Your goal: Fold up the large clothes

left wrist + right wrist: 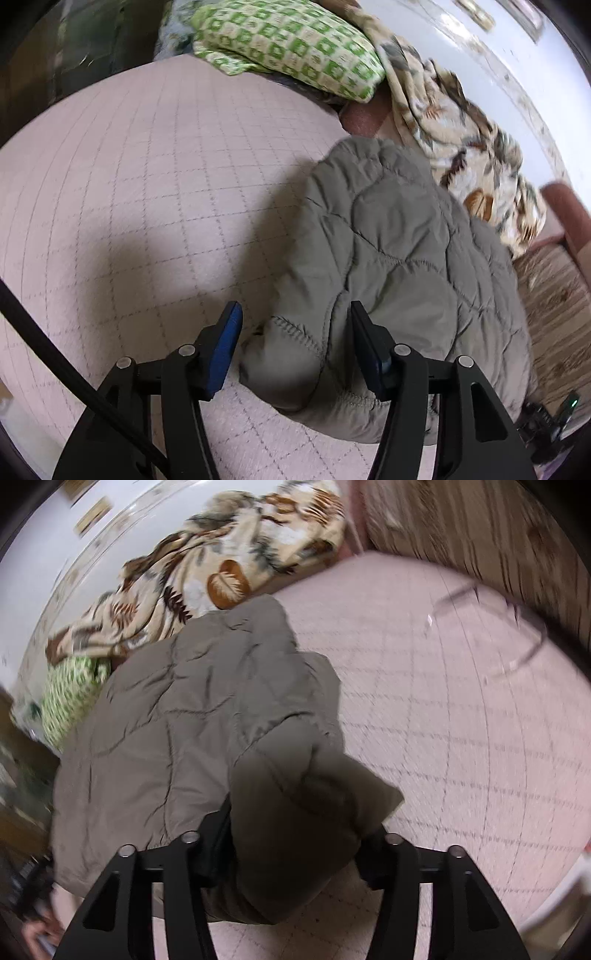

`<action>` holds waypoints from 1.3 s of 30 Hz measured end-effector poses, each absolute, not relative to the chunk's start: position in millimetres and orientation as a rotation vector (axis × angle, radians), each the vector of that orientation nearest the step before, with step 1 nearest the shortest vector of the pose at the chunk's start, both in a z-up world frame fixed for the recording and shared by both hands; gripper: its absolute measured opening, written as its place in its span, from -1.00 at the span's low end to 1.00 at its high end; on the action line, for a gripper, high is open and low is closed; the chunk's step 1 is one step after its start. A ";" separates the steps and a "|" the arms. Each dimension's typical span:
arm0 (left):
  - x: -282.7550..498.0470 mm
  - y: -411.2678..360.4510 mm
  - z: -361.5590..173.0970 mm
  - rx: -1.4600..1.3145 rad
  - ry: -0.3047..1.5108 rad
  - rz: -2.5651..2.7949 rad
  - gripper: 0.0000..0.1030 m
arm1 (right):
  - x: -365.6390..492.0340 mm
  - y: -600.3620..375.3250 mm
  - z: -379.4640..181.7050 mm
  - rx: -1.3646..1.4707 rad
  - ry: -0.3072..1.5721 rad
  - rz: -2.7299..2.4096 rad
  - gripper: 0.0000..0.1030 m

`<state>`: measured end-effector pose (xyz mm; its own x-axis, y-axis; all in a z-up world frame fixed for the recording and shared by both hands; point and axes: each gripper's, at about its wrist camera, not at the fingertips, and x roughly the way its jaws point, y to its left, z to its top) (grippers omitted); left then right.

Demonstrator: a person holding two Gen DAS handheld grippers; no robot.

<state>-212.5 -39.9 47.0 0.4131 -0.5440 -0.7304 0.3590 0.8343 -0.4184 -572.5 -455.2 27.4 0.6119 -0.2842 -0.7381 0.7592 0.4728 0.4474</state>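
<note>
I can read no brand, label or lettering anywhere; the small framed things on the white wall are too blurred to make out.

The quilted jacket [399, 236] is olive-grey, puffy, stitched in curved panels with a ridged seam along its near hem. It lies flat on the pink bedspread [147, 184], a woven cloth crossed by thin grey grid lines. In my left view it fills the stretch from 3 o'clock down to 6 o'clock; in my right view the same jacket [192, 709] runs from 9 o'clock to the centre.

My left gripper [295, 314] stands released: its blue pads are parted, and the jacket's hem lies between them, with a clear gap at the left pad. Whether the right pad brushes the cloth I cannot tell. My right gripper [299, 834] has its black fingers spread, with a thick fold of the jacket bulging up between them and hiding the tips; whether the pads press on that fold I cannot tell.

At 12 o'clock in my left view sits a cushion [288, 48] in a green-and-cream checked weave. Beside it, toward 2 o'clock, is a fleecy blanket [461, 147], cream with brown and grey leaf shapes, bunched against the wall. Wood-grain panelling [480, 535] shows at 1 o'clock in my right view.
</note>
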 end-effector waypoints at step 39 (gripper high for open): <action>-275.3 -104.9 67.6 0.136 0.587 -0.566 0.18 | -592.4 -414.2 49.5 0.639 0.508 -0.778 -0.24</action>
